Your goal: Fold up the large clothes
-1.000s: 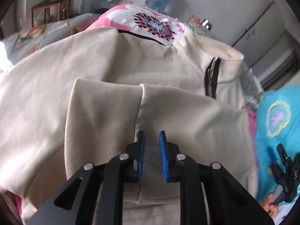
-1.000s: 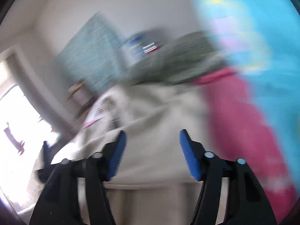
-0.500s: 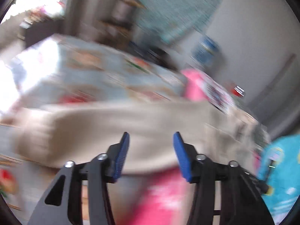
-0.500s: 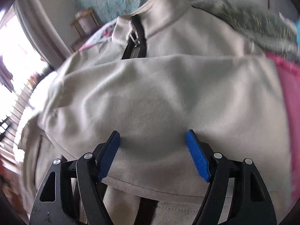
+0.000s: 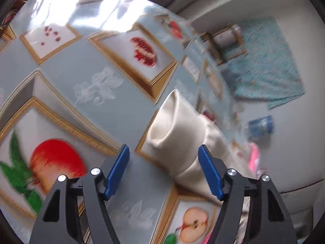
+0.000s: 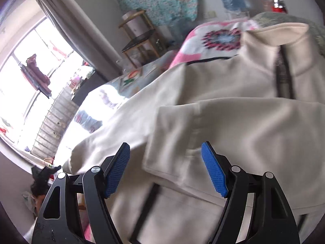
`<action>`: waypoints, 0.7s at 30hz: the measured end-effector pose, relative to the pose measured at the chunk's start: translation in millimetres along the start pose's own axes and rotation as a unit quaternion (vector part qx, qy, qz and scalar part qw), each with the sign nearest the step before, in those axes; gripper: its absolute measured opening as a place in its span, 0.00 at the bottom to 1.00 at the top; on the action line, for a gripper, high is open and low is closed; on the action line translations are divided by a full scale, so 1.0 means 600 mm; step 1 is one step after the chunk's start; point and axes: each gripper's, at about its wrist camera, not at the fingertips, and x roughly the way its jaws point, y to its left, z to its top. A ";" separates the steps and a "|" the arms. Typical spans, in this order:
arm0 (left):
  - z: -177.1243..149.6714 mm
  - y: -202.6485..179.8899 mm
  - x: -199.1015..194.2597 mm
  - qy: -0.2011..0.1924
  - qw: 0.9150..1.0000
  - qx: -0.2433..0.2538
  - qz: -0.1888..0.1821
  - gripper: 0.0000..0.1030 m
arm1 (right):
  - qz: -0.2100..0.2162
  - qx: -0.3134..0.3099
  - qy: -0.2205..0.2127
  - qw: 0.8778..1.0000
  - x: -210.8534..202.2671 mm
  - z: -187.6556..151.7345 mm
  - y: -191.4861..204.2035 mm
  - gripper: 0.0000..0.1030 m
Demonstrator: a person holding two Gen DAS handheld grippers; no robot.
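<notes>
- Left wrist view: left gripper [image 5: 163, 169] is hanging released, jaws wide, grasping nothing; the cream jacket [image 5: 178, 140] sleeve end is lying on the fruit-print tablecloth [image 5: 97, 85], just ahead of the right pad.
- Right wrist view: right gripper [image 6: 165, 167] is gaping, also released, over the jacket's [image 6: 233, 122] folded-over sleeve; 1 black zipper [image 6: 283, 81] is running up to the collar.
</notes>
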 end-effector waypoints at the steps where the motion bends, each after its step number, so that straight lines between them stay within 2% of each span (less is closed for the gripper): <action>1: 0.003 -0.003 0.002 -0.005 1.000 -0.001 -0.001 0.65 | -0.009 -0.007 0.004 1.000 0.009 0.000 0.007 0.68; 5: 0.021 -0.004 0.019 -0.012 0.998 -0.042 -0.045 0.65 | -0.020 -0.008 0.006 1.000 0.016 0.002 -0.001 0.68; 6: 0.024 -0.005 0.024 -0.011 0.997 -0.050 -0.049 0.61 | -0.020 -0.006 0.004 1.000 0.015 0.002 -0.001 0.68; 7: 0.027 -0.009 0.032 -0.007 0.997 -0.052 -0.051 0.46 | -0.020 -0.001 0.000 1.000 0.013 0.003 -0.006 0.68; 8: 0.028 -0.017 0.041 -0.002 0.998 -0.041 -0.043 0.23 | -0.023 0.001 -0.002 1.000 0.012 0.001 -0.006 0.68; 9: 0.030 -0.026 0.044 0.000 1.000 -0.021 -0.022 0.13 | -0.028 0.000 -0.003 1.000 0.009 0.000 -0.011 0.68; 10: 0.031 -0.038 0.045 -0.002 1.000 0.000 -0.003 0.11 | -0.034 -0.005 -0.002 0.999 0.006 -0.002 -0.012 0.68; 12: 0.031 -0.054 0.038 -0.010 1.000 0.020 0.008 0.10 | -0.035 -0.014 0.001 0.999 0.004 -0.005 -0.014 0.68; 15: 0.017 -0.125 0.014 -0.038 0.995 0.089 0.028 0.09 | -0.028 -0.027 0.002 0.999 -0.002 -0.007 -0.013 0.68; 18: -0.029 -0.242 -0.004 -0.042 0.983 0.181 0.003 0.08 | -0.008 -0.013 0.001 1.000 -0.006 -0.009 -0.020 0.68; 21: -0.096 -0.376 -0.003 -0.017 0.963 0.265 -0.046 0.08 | 0.023 0.018 -0.013 0.999 -0.028 -0.014 -0.038 0.68</action>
